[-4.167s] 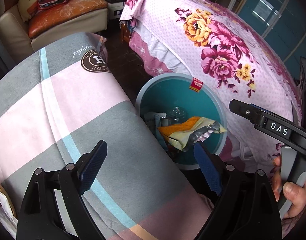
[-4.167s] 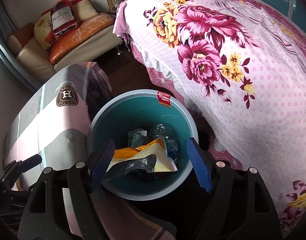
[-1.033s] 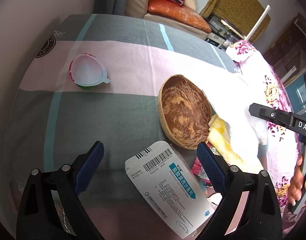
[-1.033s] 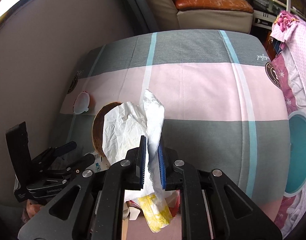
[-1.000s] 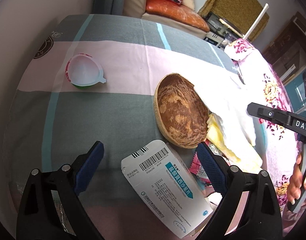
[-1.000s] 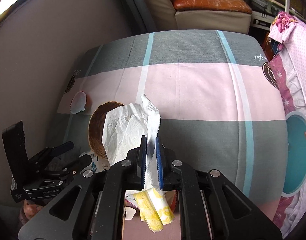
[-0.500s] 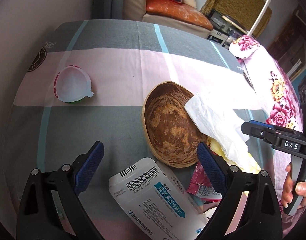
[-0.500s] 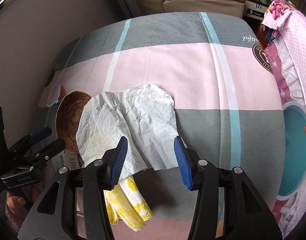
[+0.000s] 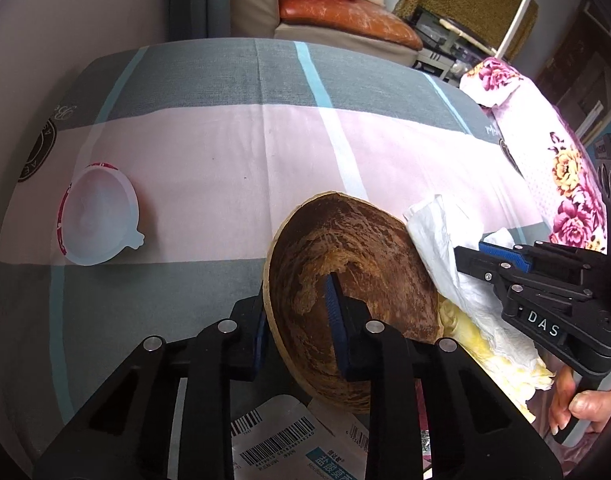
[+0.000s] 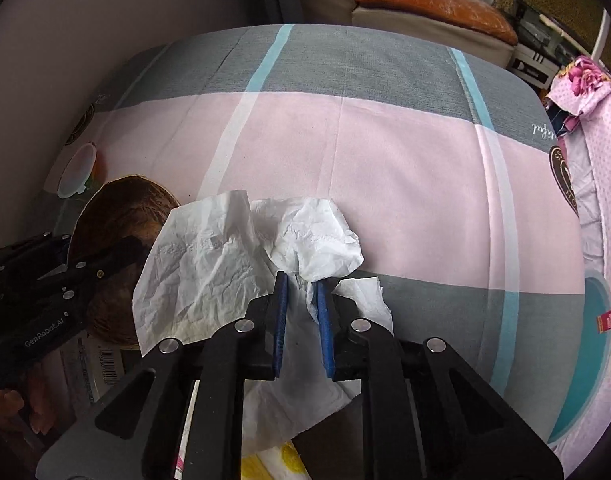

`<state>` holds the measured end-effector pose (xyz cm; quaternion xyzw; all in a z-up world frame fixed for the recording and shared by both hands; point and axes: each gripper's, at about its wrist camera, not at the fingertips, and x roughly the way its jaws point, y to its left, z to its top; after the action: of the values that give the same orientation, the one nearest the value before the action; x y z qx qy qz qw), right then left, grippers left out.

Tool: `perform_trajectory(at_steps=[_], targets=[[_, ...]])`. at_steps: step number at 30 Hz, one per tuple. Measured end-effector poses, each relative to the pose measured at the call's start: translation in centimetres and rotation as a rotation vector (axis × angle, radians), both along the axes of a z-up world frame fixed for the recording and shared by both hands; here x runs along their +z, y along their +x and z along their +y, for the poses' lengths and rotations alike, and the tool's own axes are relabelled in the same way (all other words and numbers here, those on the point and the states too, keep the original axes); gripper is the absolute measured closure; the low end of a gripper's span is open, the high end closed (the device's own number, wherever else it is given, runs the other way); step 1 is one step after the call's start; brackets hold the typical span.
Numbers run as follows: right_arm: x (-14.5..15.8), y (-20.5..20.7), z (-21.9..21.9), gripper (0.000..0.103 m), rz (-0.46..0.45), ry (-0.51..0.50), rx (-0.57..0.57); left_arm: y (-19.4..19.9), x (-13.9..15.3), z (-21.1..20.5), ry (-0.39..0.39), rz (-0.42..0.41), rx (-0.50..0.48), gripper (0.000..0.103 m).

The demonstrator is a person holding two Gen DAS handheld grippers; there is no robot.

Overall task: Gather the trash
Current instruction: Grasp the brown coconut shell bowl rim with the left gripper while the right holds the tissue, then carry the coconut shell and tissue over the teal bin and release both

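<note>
Between the blue pads of the left gripper (image 9: 295, 312), clamped on its near rim: a brown coconut shell half (image 9: 353, 280), hollow side up and tilted toward the camera, long axis running from near-left to far-right. Just right of the shell, touching it: crumpled white tissue paper (image 10: 225, 264), pinched at a central fold by the nearly closed right gripper (image 10: 301, 312), sheet spreading away from the pads to left and far side, long axis lying across the view. Under the tissue: yellow-patterned paper (image 9: 501, 356). Beneath everything: a checked cloth (image 9: 233, 168) of grey, pink and pale blue bands. Nearest the camera, partly under the shell: a white medicine box (image 9: 289, 444) with barcodes. Well to the left: a white plastic cup (image 9: 97, 220) with red rim, on its side, mouth facing the camera. Far right, off the cloth's edge: a teal bin (image 10: 585, 360), partly visible.
</note>
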<state>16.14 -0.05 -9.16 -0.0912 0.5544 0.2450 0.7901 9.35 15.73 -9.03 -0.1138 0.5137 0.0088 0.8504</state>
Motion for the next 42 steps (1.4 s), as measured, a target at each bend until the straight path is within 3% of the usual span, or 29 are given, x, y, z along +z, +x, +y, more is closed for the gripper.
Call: perform_trajectory(at_steps=[6,14,22,29,42], targets=[[2.4,1.1,-2.4,0.099,-0.016,0.075,-0.065,-0.2,1.2,0.4,-0.030,-0.029,0.028,0.090],[6.8,1.7,-8.0,0.099,-0.082,0.146,-0.171,-0.4,3.9,-0.6,0.005,-0.069,0.051,0.092],[9.1,0.5,-13.7,0.099,-0.128,0.192,-0.262,-0.4,8.0,-2.6,0.029,-0.135,0.035,0.092],[10.1,-0.7,-19.6,0.099,-0.155,0.234,-0.354,1.2,9.5,-9.6,0.024,-0.149,-0.085,0.092],[9.6,-2.7,-33.7,0.098,-0.197,0.236,-0.587,5.1,7.1,-27.6,0.023,-0.092,-0.397,0.092]])
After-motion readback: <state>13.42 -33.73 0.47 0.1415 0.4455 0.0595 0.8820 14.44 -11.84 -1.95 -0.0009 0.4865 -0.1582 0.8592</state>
